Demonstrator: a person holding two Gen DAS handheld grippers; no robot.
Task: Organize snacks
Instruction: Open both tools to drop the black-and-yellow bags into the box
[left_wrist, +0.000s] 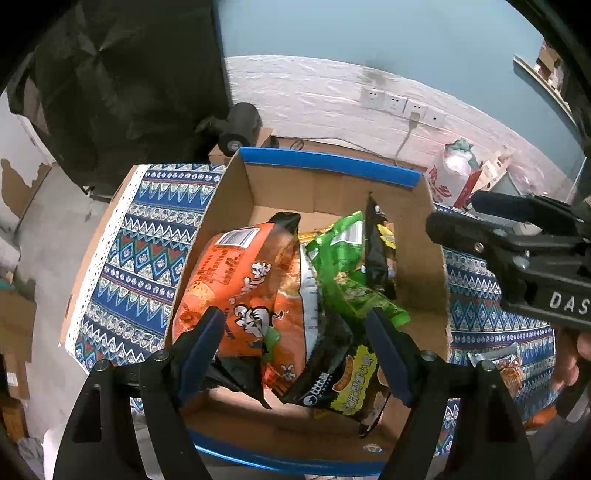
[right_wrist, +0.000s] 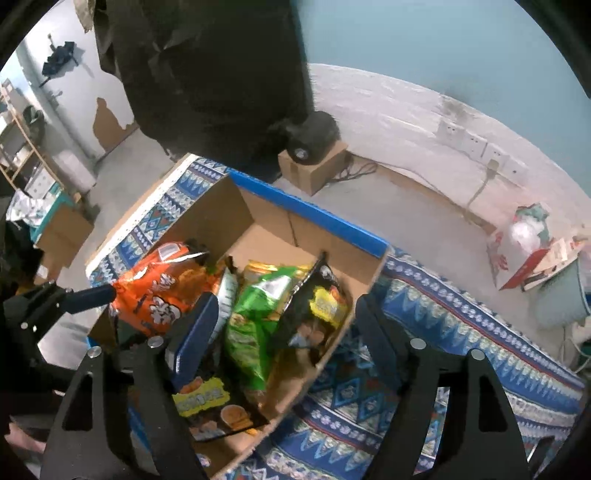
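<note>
A cardboard box with blue-taped rims stands on a patterned blue cloth. It holds an orange snack bag, a green bag and black-and-yellow bags. My left gripper is open above the box's near end, its fingers astride the orange and black bags. My right gripper is open above the box's right wall, its left finger over the bags. The orange bag, green bag and a black bag show there. The right gripper also shows in the left wrist view.
A snack packet lies on the cloth right of the box. A red-and-white bag and a pale bin stand to the right. A small box with a black device sits on the floor behind. Wall sockets hold a cable.
</note>
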